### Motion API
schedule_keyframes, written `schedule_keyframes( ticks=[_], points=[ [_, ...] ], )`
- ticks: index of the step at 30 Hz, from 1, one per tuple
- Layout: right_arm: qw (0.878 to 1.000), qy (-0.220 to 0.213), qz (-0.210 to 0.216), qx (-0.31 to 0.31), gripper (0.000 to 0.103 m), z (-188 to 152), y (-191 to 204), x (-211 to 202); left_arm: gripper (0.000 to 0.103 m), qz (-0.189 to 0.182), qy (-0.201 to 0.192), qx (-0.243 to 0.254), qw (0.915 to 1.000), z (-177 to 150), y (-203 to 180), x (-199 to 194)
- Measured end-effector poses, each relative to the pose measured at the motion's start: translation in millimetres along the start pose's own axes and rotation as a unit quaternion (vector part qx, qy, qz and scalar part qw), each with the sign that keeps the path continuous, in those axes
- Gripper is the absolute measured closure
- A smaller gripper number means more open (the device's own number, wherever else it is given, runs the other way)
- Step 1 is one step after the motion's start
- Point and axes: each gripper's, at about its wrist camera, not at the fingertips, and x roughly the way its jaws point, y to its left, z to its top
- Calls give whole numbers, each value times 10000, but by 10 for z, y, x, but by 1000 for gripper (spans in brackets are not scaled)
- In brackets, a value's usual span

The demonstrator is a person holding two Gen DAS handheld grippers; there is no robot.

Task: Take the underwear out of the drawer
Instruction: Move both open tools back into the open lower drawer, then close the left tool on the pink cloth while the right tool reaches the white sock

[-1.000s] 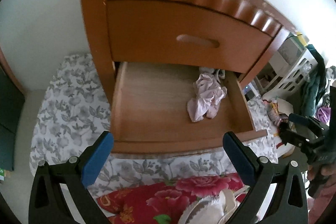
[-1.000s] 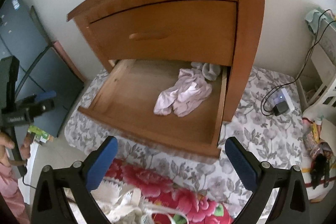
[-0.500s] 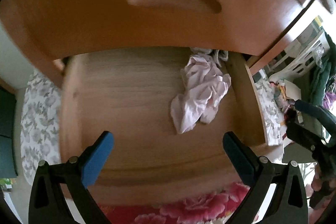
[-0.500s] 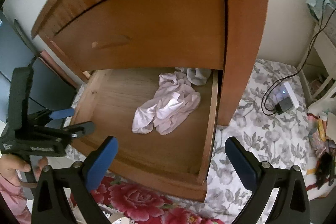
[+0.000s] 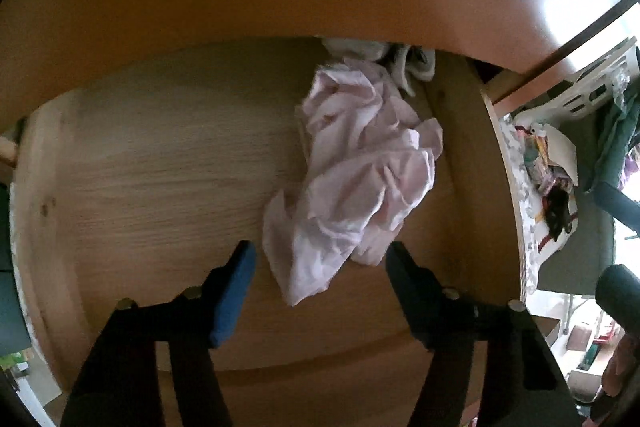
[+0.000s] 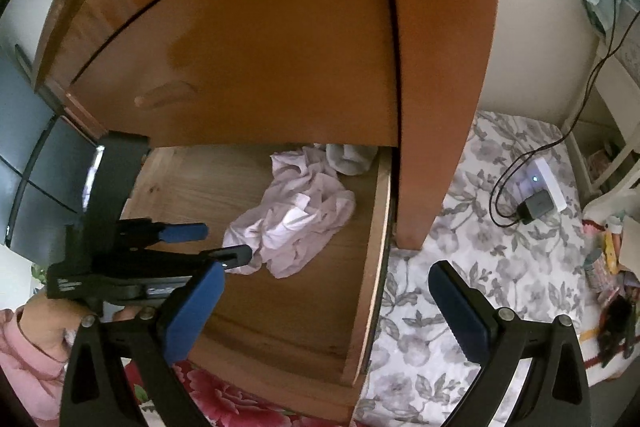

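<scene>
Crumpled pale pink underwear [image 5: 360, 171] lies in the right half of the open wooden drawer [image 5: 160, 167]. My left gripper [image 5: 320, 267] is down inside the drawer, open. Its blue-padded fingers [image 5: 236, 283] stand on either side of the underwear's near end, and the cloth tip lies between them. In the right wrist view the left gripper [image 6: 216, 243] reaches the left edge of the underwear [image 6: 296, 219]. My right gripper [image 6: 326, 291] hangs open over the drawer's right side wall [image 6: 376, 267], with nothing between its fingers.
A grey-white cloth [image 6: 352, 159] is bunched at the drawer's back right. The shut upper drawer front [image 6: 260, 47] overhangs the open one. A charger with a cable [image 6: 536, 207] lies on the floral sheet [image 6: 480, 267]. A hand in a pink sleeve [image 6: 40, 319] holds the left gripper.
My left gripper has moved forward and down into the drawer up to the underwear, and its fingers have narrowed. My right gripper has come closer to the drawer's right side.
</scene>
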Motion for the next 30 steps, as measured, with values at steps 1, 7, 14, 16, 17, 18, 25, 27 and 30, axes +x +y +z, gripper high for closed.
schedule_keyframes(
  ticks=[1,7,14,16,17,18,25,27,30],
  points=[
    [10000,18,-6,1,0,-2,-11,10,46,2,6,23,10000,8,-13,19],
    [10000,61,2,-8,0,-36,-43,59,94,50,-11,31,10000,3,0,98],
    [9994,-170,-143,-267,0,-84,8,109,97,-13,-282,40,9996,-63,149,6],
    [9990,-237,-151,-336,0,-98,24,125,97,3,-380,-4,9993,-98,218,-46],
    [9989,-254,-139,-376,0,-101,38,139,98,26,-437,-26,9990,-114,261,-84],
    [9986,-286,-161,-426,0,-104,57,148,98,36,-494,-63,9988,-127,316,-119],
    [9943,-443,-347,-909,2,-85,259,220,98,237,-784,-232,9964,-259,675,-290],
    [9938,-399,-341,-981,2,-92,308,272,98,250,-821,-315,9958,-316,741,-313],
    [9939,-321,-296,-1017,2,-101,355,360,98,245,-918,-416,9946,-367,878,-325]
  ],
)
